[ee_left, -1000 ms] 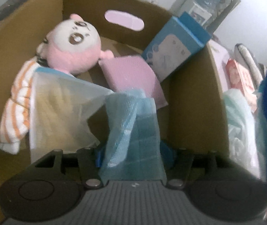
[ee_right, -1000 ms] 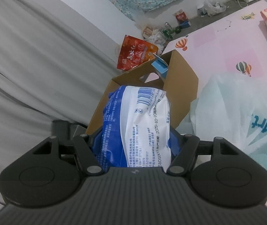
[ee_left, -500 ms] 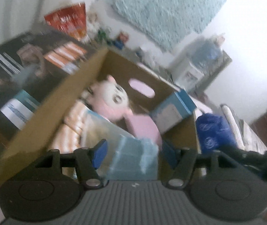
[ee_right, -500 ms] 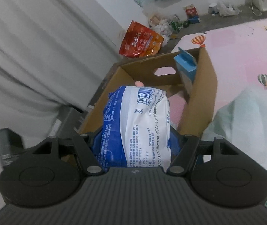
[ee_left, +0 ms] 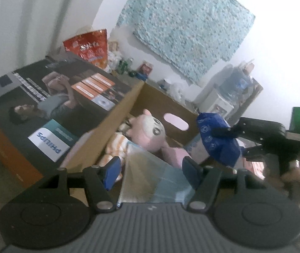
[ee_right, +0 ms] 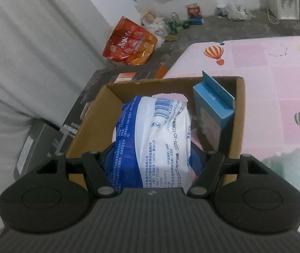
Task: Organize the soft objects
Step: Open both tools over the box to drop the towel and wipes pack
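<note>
While left wrist view looks over box: left claw fingers spread, nothing between them, above cardboard box.
Box contents: pink plush doll, clear bag.
Right wrist view: right claw clamped on blue-white soft pack.
Pack axis: long axis pointing away, far end over box, beside blue carton.
</note>
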The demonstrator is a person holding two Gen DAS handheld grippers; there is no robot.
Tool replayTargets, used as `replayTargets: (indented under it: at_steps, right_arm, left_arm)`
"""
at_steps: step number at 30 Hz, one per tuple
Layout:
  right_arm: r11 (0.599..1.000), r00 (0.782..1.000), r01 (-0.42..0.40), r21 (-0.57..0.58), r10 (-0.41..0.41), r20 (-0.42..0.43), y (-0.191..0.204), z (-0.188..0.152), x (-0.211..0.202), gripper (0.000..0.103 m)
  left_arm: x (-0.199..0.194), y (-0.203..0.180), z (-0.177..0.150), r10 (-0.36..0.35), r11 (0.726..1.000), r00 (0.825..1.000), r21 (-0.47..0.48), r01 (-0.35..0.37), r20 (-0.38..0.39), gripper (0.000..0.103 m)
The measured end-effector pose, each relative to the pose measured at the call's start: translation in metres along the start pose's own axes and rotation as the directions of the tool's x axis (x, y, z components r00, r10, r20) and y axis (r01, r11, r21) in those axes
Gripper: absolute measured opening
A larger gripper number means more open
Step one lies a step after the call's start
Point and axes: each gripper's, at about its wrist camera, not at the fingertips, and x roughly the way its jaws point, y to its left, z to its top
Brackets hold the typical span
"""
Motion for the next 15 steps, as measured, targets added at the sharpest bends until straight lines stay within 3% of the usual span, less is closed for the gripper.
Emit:
replayTargets:
  at_steps: [6, 11, 15]
  right_arm:
    - [0.994, 0.988, -0.106, -0.028, 0.103, -0.113, 0.018, -0.030, 0.004, 0.067]
    - [0.972, 0.932, -0.233, -0.034, 0.214, -0.294, 0.051, -0.070, 0.006, 0.067]
    - [0.951, 0.921, -0.264, -0.157, 0.201, -0.333, 0.089, -0.089, 0.026, 0.067]
  left_arm:
    - [-0.022, 0.017, 0.000, 0.049, 0.999, 0.997, 0.005, -0.049, 0.062, 0.066]
    - [-0.043, 0.029, -0.001, 0.086, 0.996, 0.988, -0.016, -0.085, 0.130, 0.069]
    - [-0.052, 0.034, -0.003, 0.106, 0.994, 0.983, -0.031, -0.102, 0.151, 0.069]
